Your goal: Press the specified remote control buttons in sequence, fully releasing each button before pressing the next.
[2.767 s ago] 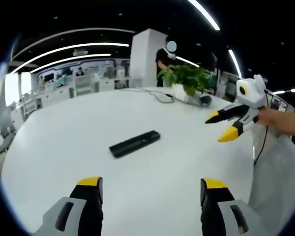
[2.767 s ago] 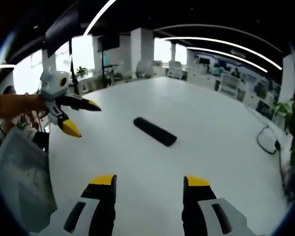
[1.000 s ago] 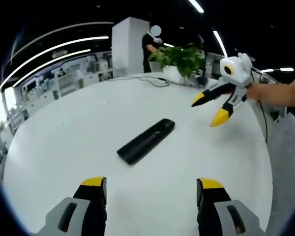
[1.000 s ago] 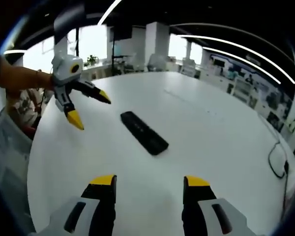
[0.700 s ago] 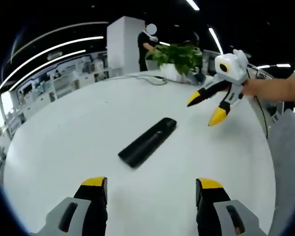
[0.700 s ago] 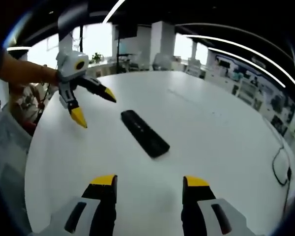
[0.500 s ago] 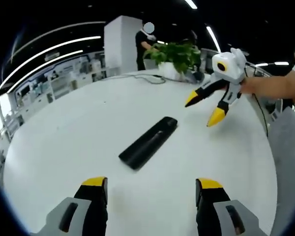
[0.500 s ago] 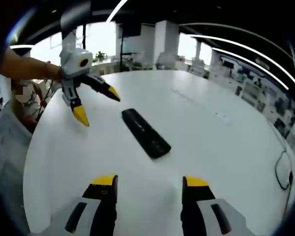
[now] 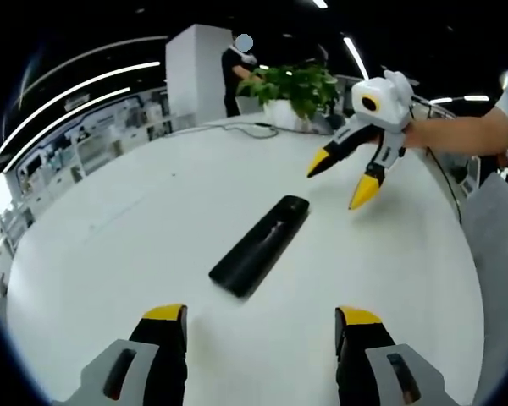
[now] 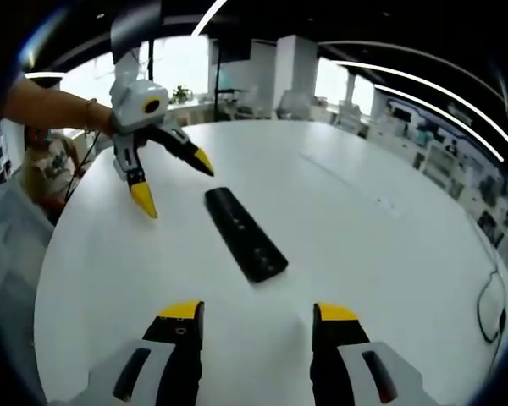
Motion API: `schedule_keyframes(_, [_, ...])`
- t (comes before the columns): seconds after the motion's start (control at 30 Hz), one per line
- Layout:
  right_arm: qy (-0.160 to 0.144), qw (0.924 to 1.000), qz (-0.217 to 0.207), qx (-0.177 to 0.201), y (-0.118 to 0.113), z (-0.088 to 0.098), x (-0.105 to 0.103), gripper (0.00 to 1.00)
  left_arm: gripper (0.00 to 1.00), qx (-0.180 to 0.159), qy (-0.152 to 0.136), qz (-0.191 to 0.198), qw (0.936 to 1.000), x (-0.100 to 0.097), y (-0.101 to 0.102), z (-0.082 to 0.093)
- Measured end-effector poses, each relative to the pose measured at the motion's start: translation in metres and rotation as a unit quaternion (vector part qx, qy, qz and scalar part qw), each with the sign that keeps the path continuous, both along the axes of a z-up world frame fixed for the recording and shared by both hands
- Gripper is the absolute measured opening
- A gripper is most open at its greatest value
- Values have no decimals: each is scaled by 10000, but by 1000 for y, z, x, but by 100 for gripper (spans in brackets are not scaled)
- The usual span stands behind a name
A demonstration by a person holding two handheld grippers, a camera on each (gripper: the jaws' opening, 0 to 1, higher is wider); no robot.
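Note:
A long black remote control point(image 9: 262, 244) lies flat on the round white table point(image 9: 110, 228); in the right gripper view the remote control point(image 10: 244, 233) runs diagonally ahead of the jaws. My left gripper point(image 9: 261, 321) is open, low over the table just short of the remote's near end. My right gripper point(image 10: 256, 316) is open too, a little short of the remote. In the left gripper view the right gripper point(image 9: 340, 181) hovers open beyond the remote's far end, held by a hand. The left gripper point(image 10: 175, 184) in the right gripper view hangs open left of the remote.
A potted green plant point(image 9: 293, 87) and a cable point(image 9: 245, 128) sit at the table's far edge, with a person point(image 9: 237, 72) standing behind near a white pillar. Office desks and ceiling light strips surround the table. A cable loop point(image 10: 491, 306) lies at the right edge.
Both grippers have drifted closer to the remote, which now looks larger in both views. The remote has not moved, and both sets of jaws stay open.

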State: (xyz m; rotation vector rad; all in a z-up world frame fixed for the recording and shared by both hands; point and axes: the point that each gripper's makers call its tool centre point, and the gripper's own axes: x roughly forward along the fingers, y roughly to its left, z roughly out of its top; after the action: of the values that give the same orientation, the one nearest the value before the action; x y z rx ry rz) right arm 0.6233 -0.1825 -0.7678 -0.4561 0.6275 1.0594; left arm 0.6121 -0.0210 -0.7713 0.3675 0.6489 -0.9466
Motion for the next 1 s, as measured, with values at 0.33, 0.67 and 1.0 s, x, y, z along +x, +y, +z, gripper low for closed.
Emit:
schedule_keyframes(0.33, [25, 9996, 240, -113, 7, -4, 4, 48, 70, 139, 37, -207, 9997, 8, 2, -4])
schedule_keyframes(0.67, [47, 9989, 445, -108, 16, -5, 11, 46, 68, 154, 48, -512, 9986, 16, -6, -3])
schedule_keyframes(1.0, [43, 9980, 610, -136, 21, -3, 16, 44, 63, 278, 104, -800, 9964, 19, -10, -5])
